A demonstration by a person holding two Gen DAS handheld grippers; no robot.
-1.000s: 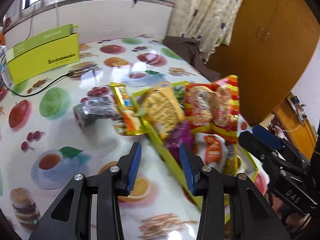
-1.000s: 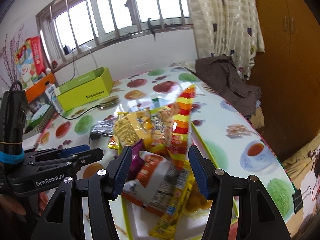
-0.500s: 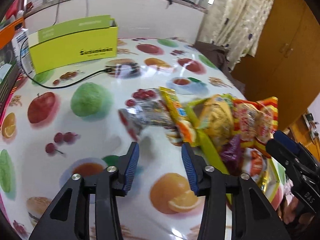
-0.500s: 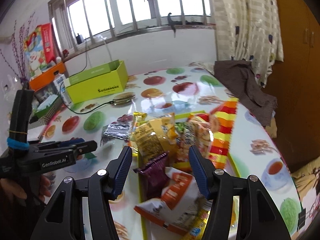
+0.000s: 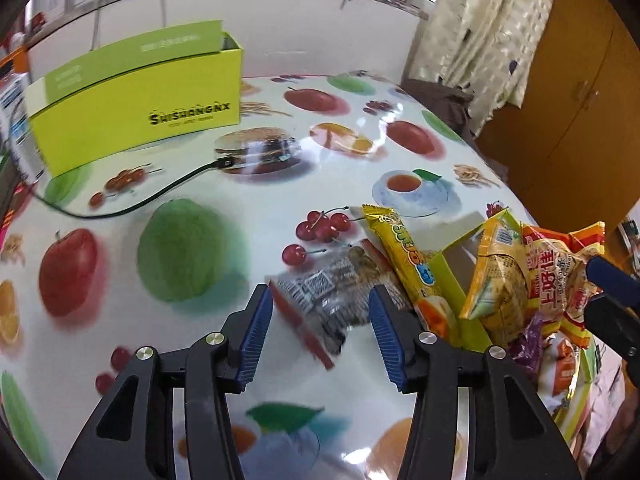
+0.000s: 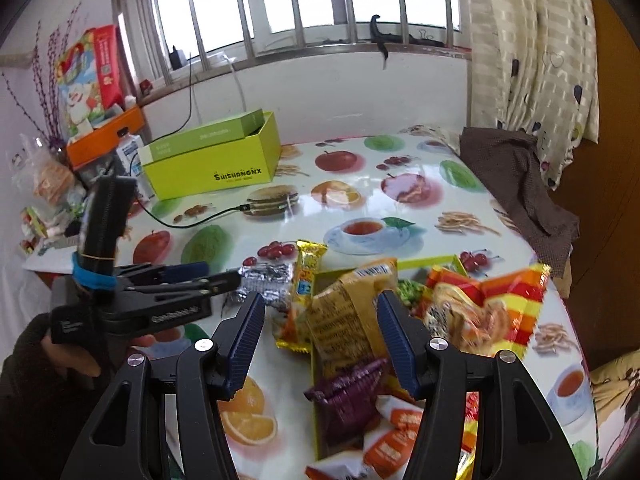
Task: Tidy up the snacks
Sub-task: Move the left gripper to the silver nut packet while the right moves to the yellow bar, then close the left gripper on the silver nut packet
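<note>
Open tabletop (image 5: 120, 288) left of the left gripper (image 5: 320, 332); green box (image 5: 136, 100) and cable (image 5: 132, 204) sit far back. Left jaws have just been opening, now apart, framing the silver packet (image 5: 332, 292) without touching it; a second ago they faced the tray. Right gripper (image 6: 320, 344), fingers apart and empty, hovers over the tray (image 6: 440, 262), piled with snack bags (image 6: 348, 320); yellow bar (image 6: 306, 276) leans on its left rim.

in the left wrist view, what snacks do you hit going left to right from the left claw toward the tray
silver packet → long yellow snack bar → yellow chip bag → red and orange striped snack bag
</note>
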